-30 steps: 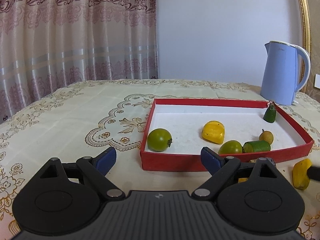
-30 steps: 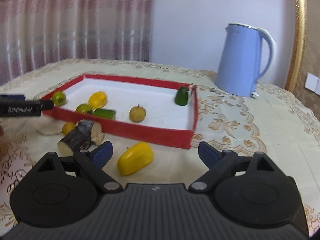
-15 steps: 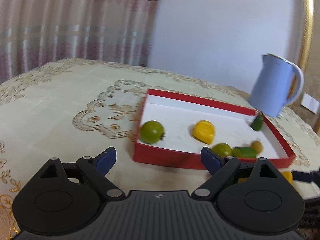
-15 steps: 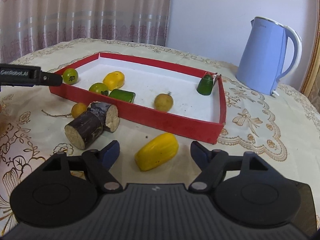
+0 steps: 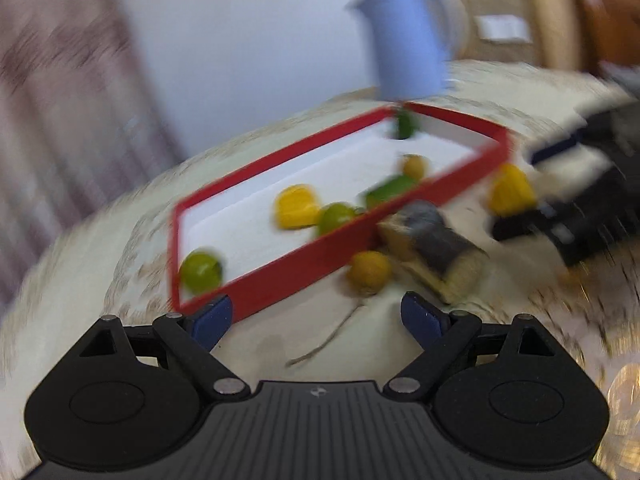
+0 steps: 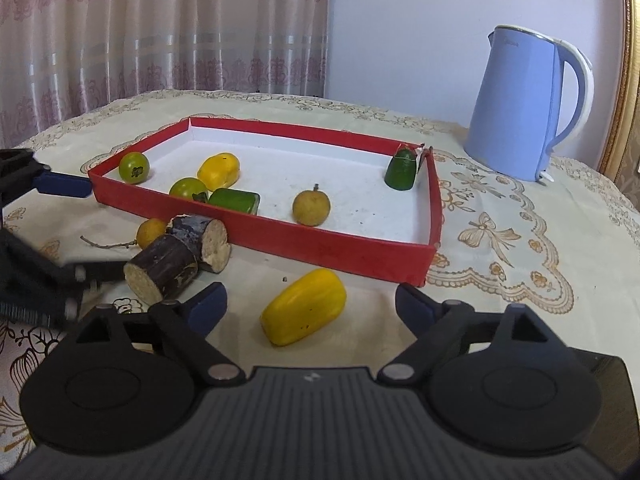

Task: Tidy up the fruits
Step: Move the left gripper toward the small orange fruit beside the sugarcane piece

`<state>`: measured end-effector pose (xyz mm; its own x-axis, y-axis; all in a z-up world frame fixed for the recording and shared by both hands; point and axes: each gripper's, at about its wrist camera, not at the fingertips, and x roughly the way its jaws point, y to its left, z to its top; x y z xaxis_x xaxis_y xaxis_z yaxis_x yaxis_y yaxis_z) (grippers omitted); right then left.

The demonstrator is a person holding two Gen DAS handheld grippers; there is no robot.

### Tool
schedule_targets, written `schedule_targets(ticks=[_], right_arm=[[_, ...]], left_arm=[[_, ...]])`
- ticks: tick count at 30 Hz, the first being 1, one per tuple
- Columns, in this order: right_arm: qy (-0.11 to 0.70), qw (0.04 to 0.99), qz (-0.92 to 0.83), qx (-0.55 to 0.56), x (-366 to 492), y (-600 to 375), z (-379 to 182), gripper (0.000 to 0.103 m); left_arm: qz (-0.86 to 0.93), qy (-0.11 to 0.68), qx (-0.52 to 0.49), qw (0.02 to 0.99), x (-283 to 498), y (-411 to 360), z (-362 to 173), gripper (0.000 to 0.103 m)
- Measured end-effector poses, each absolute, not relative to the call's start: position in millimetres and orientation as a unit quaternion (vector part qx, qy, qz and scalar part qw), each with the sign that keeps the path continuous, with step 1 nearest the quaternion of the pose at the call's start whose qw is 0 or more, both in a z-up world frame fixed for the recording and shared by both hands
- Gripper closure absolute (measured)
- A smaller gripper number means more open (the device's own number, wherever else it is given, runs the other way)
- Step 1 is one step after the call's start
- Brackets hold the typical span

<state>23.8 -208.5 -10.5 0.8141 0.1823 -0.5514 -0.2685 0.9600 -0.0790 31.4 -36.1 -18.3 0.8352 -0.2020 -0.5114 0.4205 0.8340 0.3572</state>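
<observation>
— How are the two grippers sitting?

— The right gripper (image 6: 310, 306) is pointing down at the table (image 6: 500, 240). Its fingers (image 6: 416, 306) have just been opening and are standing wide apart, with the long yellow fruit (image 6: 304, 308) lying between them, untouched.

— And the left?

— The left gripper (image 5: 316, 316) is tilting, its view blurred, fingers also spread and gripping nothing. A small orange fruit (image 5: 368, 272) and the dark cut cane pieces (image 5: 436, 248) are lying just ahead of them, outside the shallow red cardboard tray (image 6: 320, 244).
</observation>
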Motion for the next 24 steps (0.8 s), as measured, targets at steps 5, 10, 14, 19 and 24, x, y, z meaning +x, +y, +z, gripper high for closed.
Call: schedule_targets(ticks=[5,10,14,19,24], right_arm=[[0.278,0.951,0.115,-0.077,23,-209,-10,0.007],[0.279,0.951,0.111,-0.073,24,-210,-11,0.005],[0.281,0.951,0.109,-0.070,24,-212,-10,0.005],[0.279,0.951,0.111,-0.067,25,-213,-10,0.004],[0.278,0.952,0.110,-0.069,24,-213,-10,0.003]], left_arm=[[-0.253,0.170,0.335,0.891,27,-38,-21,0.011],[-0.292,0.222,0.284,0.886,53,-29,-12,0.010],[-0.253,0.242,0.266,0.898,57,-33,-9,0.010],[-0.201,0.250,0.203,0.925,39,-33,-5,0.011],[-0.153,0.265,0.150,0.940,35,-41,-6,0.011]])
